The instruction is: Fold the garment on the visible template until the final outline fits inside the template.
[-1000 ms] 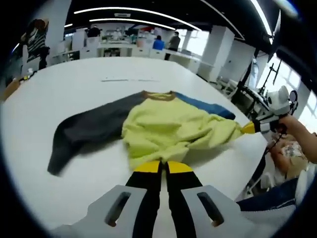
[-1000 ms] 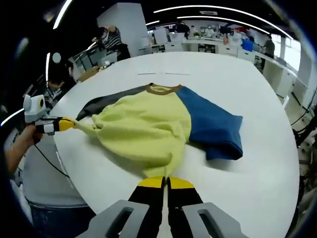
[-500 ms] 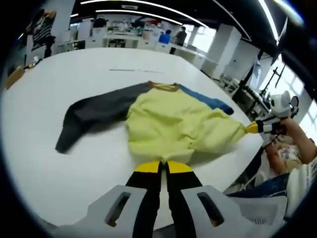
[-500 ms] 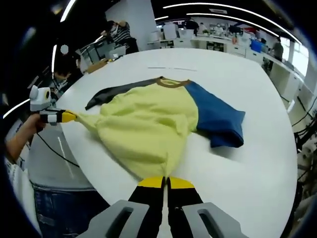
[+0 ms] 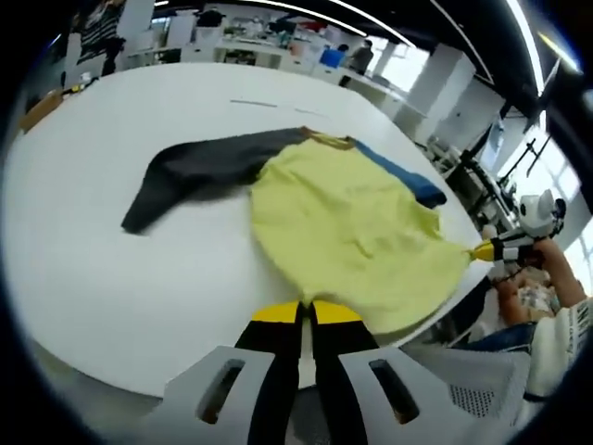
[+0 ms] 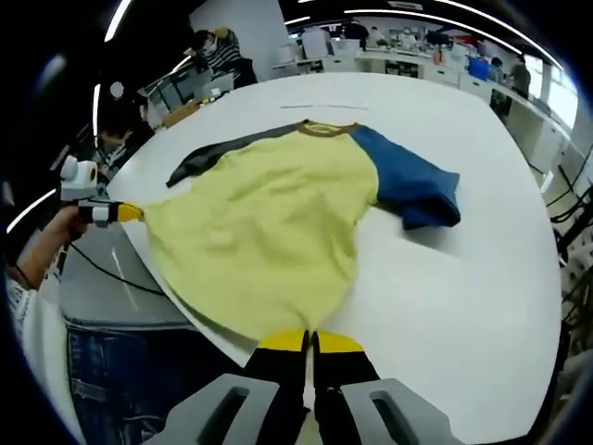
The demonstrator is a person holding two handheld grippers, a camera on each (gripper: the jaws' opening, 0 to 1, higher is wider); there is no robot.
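Note:
A shirt with a yellow body (image 5: 352,222), a dark grey sleeve (image 5: 195,171), a blue sleeve (image 5: 403,176) and a brown collar (image 6: 324,128) lies on the white table (image 5: 102,269). Its yellow body (image 6: 269,213) is stretched flat, and the hem hangs a little past the table's edge. My left gripper (image 5: 301,315) is shut on one hem corner and comes into the right gripper view from the left (image 6: 125,212). My right gripper (image 6: 310,341) is shut on the other hem corner and comes into the left gripper view from the right (image 5: 482,250). A thin line (image 6: 315,107) is marked on the table beyond the collar.
The table's rounded edge (image 6: 167,297) runs just under the hem, with the person's jeans (image 6: 139,371) below it. The blue sleeve (image 6: 412,185) lies bunched at the right. Desks and people stand far behind the table (image 5: 278,46).
Both grippers have drawn the hem back toward the table's edge and apart. The yellow body, rumpled before, now lies spread and smooth, and the sleeves have slid with it.

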